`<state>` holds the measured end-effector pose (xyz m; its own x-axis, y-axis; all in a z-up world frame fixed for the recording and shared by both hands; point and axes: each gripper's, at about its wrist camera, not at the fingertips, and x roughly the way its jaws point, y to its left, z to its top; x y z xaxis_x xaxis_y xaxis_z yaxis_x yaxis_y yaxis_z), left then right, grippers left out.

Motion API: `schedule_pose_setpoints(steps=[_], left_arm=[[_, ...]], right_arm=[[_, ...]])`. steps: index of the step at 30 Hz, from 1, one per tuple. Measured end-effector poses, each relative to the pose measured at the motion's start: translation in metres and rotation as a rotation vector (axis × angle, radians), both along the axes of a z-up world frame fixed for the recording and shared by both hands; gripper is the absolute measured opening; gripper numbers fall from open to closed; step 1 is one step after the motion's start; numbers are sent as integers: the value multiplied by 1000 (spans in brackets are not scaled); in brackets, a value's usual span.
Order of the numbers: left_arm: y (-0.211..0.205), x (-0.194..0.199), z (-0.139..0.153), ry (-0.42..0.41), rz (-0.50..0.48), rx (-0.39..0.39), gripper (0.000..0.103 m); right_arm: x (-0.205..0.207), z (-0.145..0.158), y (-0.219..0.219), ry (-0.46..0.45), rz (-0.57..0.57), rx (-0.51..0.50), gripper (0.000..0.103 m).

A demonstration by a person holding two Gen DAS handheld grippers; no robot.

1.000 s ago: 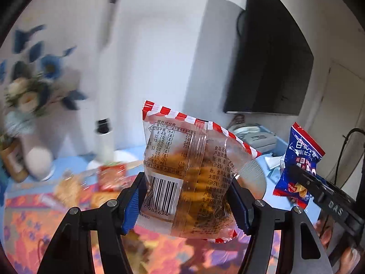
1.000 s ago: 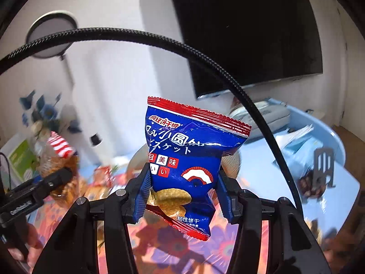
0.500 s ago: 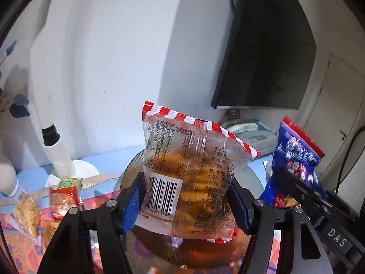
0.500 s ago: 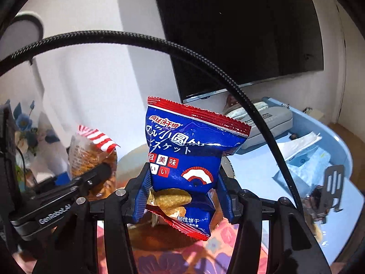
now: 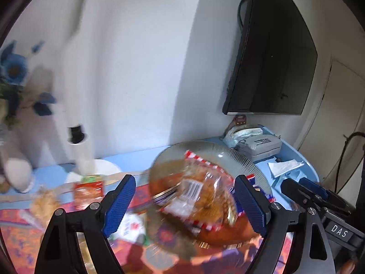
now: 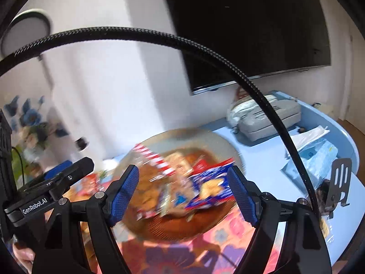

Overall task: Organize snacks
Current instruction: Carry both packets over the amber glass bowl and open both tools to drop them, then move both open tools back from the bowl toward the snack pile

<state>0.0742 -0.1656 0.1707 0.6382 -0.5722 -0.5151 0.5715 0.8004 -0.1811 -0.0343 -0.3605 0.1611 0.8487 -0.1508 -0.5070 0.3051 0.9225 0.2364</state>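
A ribbed glass plate (image 5: 228, 153) stands on the flowered cloth; it also shows in the right wrist view (image 6: 182, 134). The clear red-striped biscuit pack (image 5: 200, 196) lies blurred in the plate, free of my left gripper (image 5: 184, 205), which is open above it. The blue biscuit pack (image 6: 209, 187) lies in the plate beside the striped pack (image 6: 155, 159), free of my right gripper (image 6: 183, 194), which is open above it. The right gripper's fingers (image 5: 303, 191) show at the right of the left wrist view.
More snack packs (image 5: 87, 188) lie on the cloth left of the plate. A white lamp base (image 5: 91, 169), a vase of blue flowers (image 5: 13, 73), a grey pouch (image 6: 269, 116), papers (image 6: 314, 150) and a wall TV (image 5: 273, 52) stand around.
Both grippers opened and let go of their packs, which dropped into the glass plate. The striped pack left the left gripper, the blue pack left the right.
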Motion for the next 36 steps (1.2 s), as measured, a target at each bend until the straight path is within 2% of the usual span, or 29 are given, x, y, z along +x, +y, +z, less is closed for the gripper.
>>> schedule_pose_setpoints(steps=[5,9,12,15,17,22,24,27,30,36], left_arm=[[58,-34,25,-32,51,-18,86],[120,-62,30,-53,153,7,88],[162,-70,5,-14,236,24,89],[199,-70,-40,59,288,22,89],[212,-69,-68,79,316,37,89],[218,-59,-116,131,321,64,89],[220,-54,-128,148,327,51,89],[224,-47,-138,177,342,29,89],[230,-50,-136,170,356,-4,89],[226,-50,-138,191,336,3,89]], right_arm=[[-11,9,50,-1,128,-28,80],[-19,8,99,3,264,-34,80],[-23,-12,138,17,341,-77,80],[-16,-44,158,53,377,-93,80],[-9,-69,167,83,385,-92,80],[7,-117,177,161,344,-148,80],[7,-124,181,171,332,-162,80],[7,-126,182,174,312,-186,80],[6,-127,182,175,305,-190,80],[4,-127,181,166,297,-187,80]])
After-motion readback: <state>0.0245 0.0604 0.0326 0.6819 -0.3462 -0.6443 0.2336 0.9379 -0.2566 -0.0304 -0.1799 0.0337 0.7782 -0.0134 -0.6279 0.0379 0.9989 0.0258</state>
